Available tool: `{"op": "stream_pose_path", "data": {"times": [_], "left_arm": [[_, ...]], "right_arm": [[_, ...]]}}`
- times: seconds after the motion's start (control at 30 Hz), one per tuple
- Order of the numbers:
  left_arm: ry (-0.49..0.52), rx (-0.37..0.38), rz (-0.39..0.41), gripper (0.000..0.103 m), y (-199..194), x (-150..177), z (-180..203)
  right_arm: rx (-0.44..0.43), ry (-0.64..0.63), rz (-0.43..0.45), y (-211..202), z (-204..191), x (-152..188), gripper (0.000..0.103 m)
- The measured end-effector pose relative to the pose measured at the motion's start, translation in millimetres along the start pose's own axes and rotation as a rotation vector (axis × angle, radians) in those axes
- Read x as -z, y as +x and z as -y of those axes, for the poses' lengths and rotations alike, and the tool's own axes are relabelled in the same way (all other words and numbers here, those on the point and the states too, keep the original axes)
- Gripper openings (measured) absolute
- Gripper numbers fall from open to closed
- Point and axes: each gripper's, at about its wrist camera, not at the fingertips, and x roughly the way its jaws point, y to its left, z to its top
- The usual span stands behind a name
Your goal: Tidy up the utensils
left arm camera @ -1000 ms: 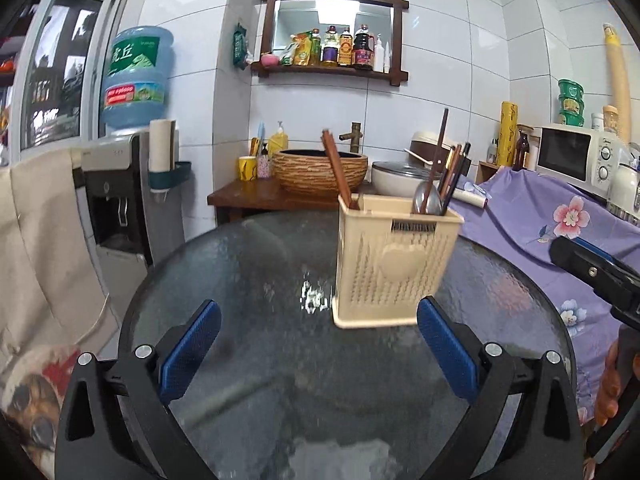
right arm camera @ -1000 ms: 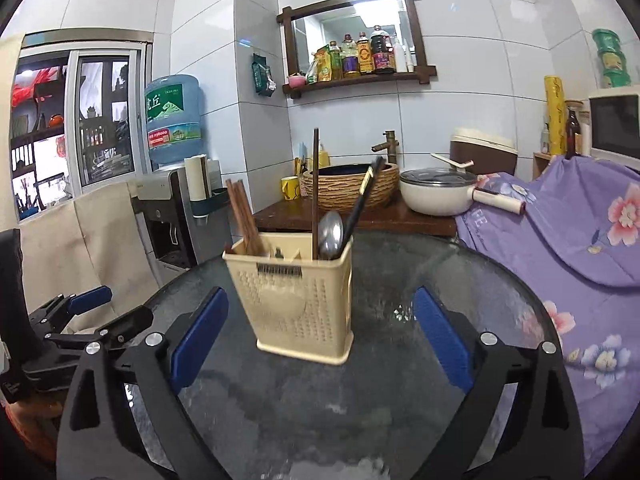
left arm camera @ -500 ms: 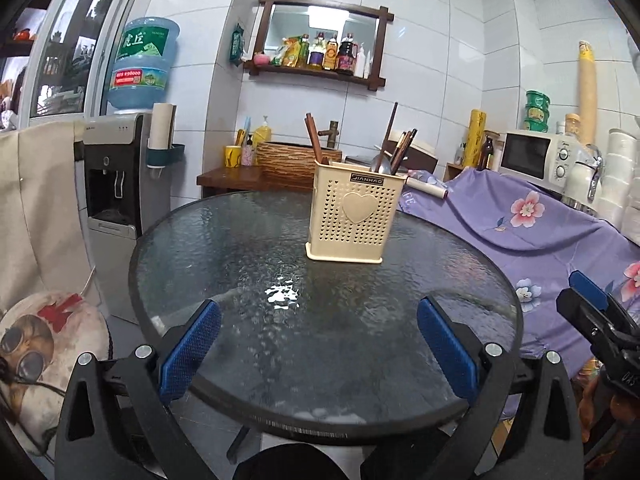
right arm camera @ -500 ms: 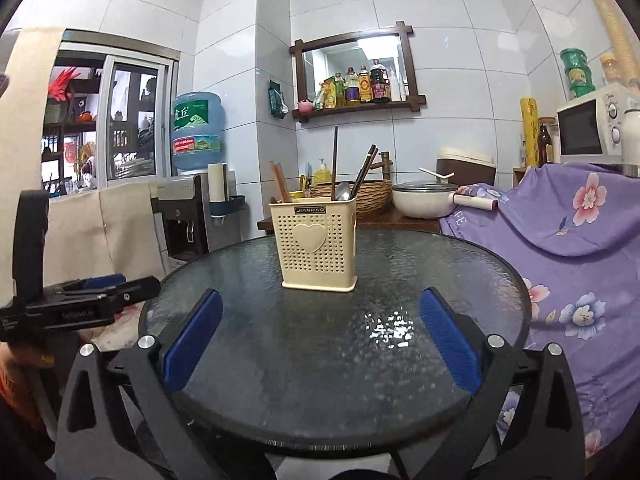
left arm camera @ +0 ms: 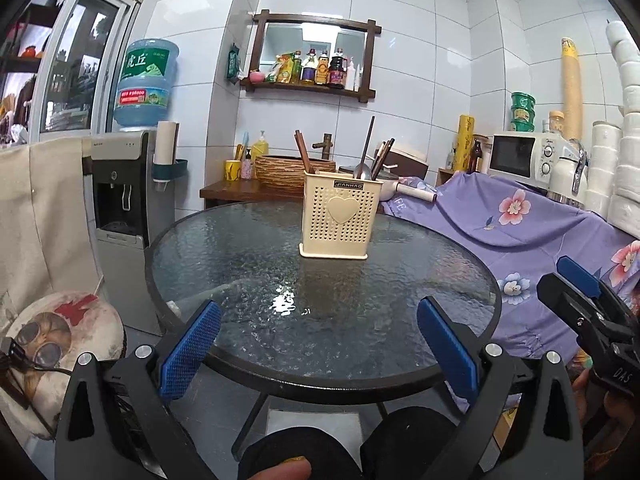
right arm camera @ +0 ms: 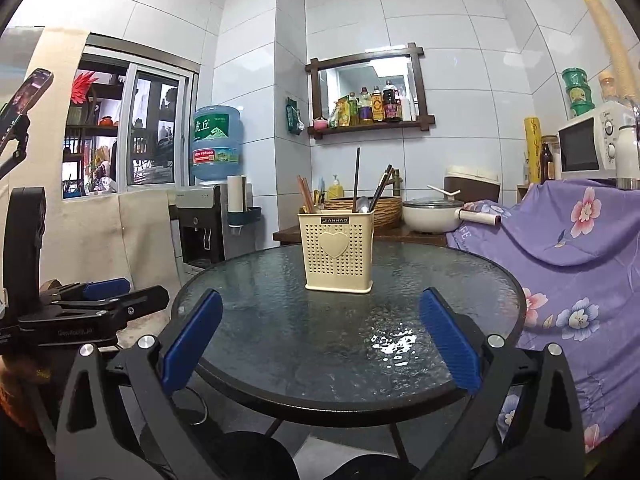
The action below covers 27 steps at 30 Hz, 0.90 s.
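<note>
Round glass tabletop (left arm camera: pixel 248 240): utensil holder (left arm camera: pixel 338 216) upright, well ahead of left gripper (left arm camera: pixel 320 344) and right gripper (right arm camera: pixel 320 336), both released, empty; utensils (left arm camera: pixel 366 152) stand handle-up.

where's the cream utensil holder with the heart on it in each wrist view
Left wrist view: the utensil holder stands slightly right of centre, on the far part of the round glass table.
Right wrist view: the utensil holder stands near the centre, on the far half of the table.
Shared landmark: the wooden wall shelf of bottles, above and behind the holder in both views.
</note>
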Motion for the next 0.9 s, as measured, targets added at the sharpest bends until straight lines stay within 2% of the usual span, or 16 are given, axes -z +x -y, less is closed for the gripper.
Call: {"op": "stream_pose_path", "data": {"times": [0.9], "left_arm": [[-0.01,0.015,0.002,0.097,-3.4,-5.3,-3.6]], "right_arm": [[0.02,0.018,-0.002,-1.8,10.3,-7.8,0.097]]}}
